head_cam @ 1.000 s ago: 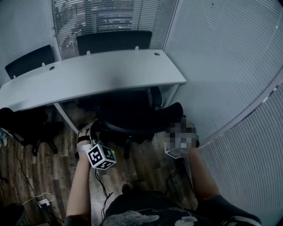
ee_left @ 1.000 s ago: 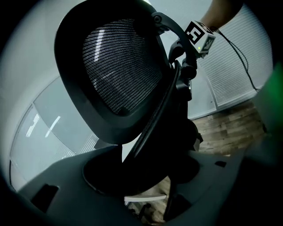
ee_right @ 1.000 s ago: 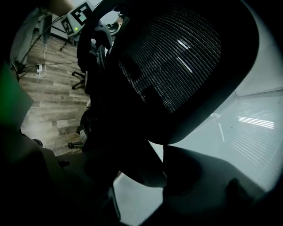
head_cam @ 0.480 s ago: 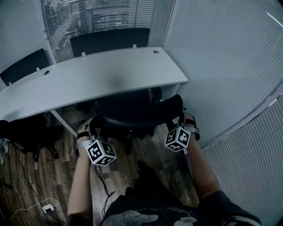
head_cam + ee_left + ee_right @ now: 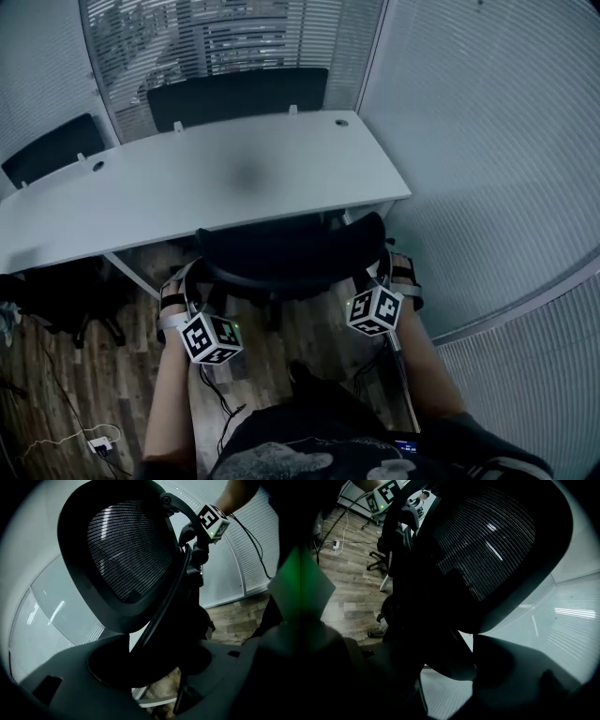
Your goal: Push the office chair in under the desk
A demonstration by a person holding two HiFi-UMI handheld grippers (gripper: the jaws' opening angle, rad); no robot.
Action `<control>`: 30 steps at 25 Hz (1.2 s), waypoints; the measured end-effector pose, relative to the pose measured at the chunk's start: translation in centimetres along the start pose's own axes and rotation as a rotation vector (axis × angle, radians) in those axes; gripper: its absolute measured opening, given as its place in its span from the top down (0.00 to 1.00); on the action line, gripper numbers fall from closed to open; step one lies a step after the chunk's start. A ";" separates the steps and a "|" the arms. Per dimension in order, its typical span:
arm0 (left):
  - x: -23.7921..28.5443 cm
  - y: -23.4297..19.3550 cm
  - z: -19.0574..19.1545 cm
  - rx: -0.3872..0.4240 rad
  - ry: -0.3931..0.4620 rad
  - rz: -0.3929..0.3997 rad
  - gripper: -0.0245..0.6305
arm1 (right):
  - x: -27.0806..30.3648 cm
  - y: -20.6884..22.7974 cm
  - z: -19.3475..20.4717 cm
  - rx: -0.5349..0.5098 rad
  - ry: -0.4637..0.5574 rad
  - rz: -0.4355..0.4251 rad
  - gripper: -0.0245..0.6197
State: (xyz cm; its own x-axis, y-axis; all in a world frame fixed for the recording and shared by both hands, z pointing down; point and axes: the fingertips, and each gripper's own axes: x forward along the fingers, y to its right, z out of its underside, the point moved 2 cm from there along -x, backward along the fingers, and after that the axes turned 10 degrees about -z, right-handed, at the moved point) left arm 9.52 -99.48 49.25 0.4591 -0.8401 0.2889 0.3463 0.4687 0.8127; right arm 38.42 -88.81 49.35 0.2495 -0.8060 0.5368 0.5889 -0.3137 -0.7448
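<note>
Glass walls with slatted blinds [image 5: 487, 141] close in the room on the far side and the right end of the desk, and dark wood-look flooring [image 5: 75, 375] runs out from under the desk toward the person. So the desk [image 5: 187, 178] is a long pale grey top with a curved near edge and a couple of small cable holes along its far edge. As for the office chair [image 5: 291, 248], it's black with a mesh back, sitting at the desk's near edge toward its right half. The top of the backrest is just about touching that edge, and whatever is lower on the chair is out of sight under the desktop. Two more black chairs [image 5: 234, 94] sit on the far side of the desk, and another dark one [image 5: 56, 291] is parked under the desk's left end. Both tongs are on the backrest. The left gripper [image 5: 192, 279] has its jaws clamped on the left rim of the backrest, on the side away from the desk, and the dark rim fills the gap between them. The right gripper [image 5: 382, 267] is doing the same thing on the right rim, jaws pinching the frame. A thin cable [image 5: 56, 436] and a small plug block [image 5: 98, 448] lie on the floor, well out from the desk's left half.
</note>
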 end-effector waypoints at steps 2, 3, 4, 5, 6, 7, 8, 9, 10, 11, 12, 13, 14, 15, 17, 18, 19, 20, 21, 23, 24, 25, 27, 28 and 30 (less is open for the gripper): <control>1.1 -0.2 -0.4 -0.003 -0.009 -0.006 0.53 | 1.1 0.9 0.1 -0.006 0.014 0.000 0.54; 1.7 -0.3 -0.6 -0.004 -0.014 -0.008 0.53 | 1.7 1.4 0.1 -0.008 0.019 -0.001 0.54; 2.2 -0.6 -0.8 -0.005 -0.017 -0.009 0.53 | 2.2 1.8 0.0 -0.011 0.022 -0.004 0.54; 2.6 -0.8 -0.9 -0.008 -0.021 -0.009 0.53 | 2.5 2.3 -0.2 -0.015 0.025 -0.006 0.54; 2.8 -1.1 -1.0 -0.010 -0.025 -0.009 0.53 | 2.7 2.7 -0.4 -0.020 0.029 -0.008 0.54; 3.0 -1.3 -1.1 -0.013 -0.030 -0.009 0.53 | 2.9 3.0 -0.5 -0.024 0.034 -0.009 0.54; 3.2 -1.4 -1.2 -0.014 -0.034 -0.009 0.53 | 3.1 3.3 -0.6 -0.027 0.039 -0.008 0.54; 3.5 -1.4 -1.3 -0.014 -0.039 -0.011 0.53 | 3.4 3.5 -0.6 -0.028 0.045 -0.007 0.54; 3.7 -1.4 -1.4 -0.014 -0.043 -0.012 0.53 | 3.7 3.7 -0.5 -0.030 0.049 -0.005 0.54; 4.0 -1.3 -1.5 -0.014 -0.046 -0.014 0.53 | 4.1 3.9 -0.3 -0.031 0.053 -0.003 0.54; 4.3 -1.3 -1.7 -0.015 -0.048 -0.016 0.53 | 4.4 4.1 -0.2 -0.032 0.056 -0.001 0.54; 4.6 -1.2 -1.9 -0.015 -0.049 -0.018 0.53 | 4.6 4.4 -0.1 -0.033 0.060 0.001 0.54; 4.8 -1.2 -2.1 -0.016 -0.048 -0.021 0.53 | 4.8 4.6 0.0 -0.035 0.065 0.004 0.54; 4.9 -1.2 -2.3 -0.017 -0.047 -0.025 0.53 | 4.9 4.8 0.1 -0.036 0.070 0.007 0.54; 5.1 -1.3 -2.3 -0.018 -0.047 -0.030 0.53 | 5.1 4.9 0.1 -0.039 0.079 0.011 0.54; 5.2 -1.3 -2.2 -0.018 -0.048 -0.032 0.53 | 5.3 4.9 0.0 -0.040 0.082 0.012 0.54; 5.3 -1.3 -2.2 -0.019 -0.050 -0.032 0.53 | 5.4 4.9 0.0 -0.041 0.085 0.014 0.54; 5.3 -1.2 -2.2 -0.019 -0.050 -0.033 0.53 | 5.5 4.9 0.1 -0.043 0.087 0.018 0.54; 5.4 -1.2 -2.2 -0.020 -0.049 -0.036 0.53 | 5.5 4.9 0.1 -0.045 0.090 0.025 0.54; 5.3 -1.1 -2.3 -0.021 -0.048 -0.045 0.53 | 5.4 4.9 0.2 -0.050 0.097 0.043 0.54; 5.2 -1.1 -2.2 -0.023 -0.049 -0.049 0.53 | 5.4 4.9 0.2 -0.052 0.097 0.050 0.54; 5.2 -1.1 -2.2 -0.025 -0.052 -0.050 0.53 | 5.4 4.8 0.2 -0.052 0.096 0.055 0.54; 5.3 -1.0 -2.3 -0.027 -0.058 -0.048 0.53 | 5.4 4.9 0.2 -0.050 0.090 0.060 0.54; 5.3 -1.0 -2.3 -0.024 -0.060 -0.048 0.53 | 5.5 4.9 0.3 -0.049 0.086 0.059 0.54; 5.2 -0.9 -2.4 -0.009 -0.058 -0.051 0.53 | 5.4 4.9 0.4 -0.049 0.076 0.053 0.54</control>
State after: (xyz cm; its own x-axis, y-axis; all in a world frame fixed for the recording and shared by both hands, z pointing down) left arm 13.55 -103.66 48.80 0.3922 -0.8774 0.2762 0.3759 0.4269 0.8225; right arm 42.96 -94.49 48.79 0.2190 -0.8574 0.4657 0.5373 -0.2925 -0.7911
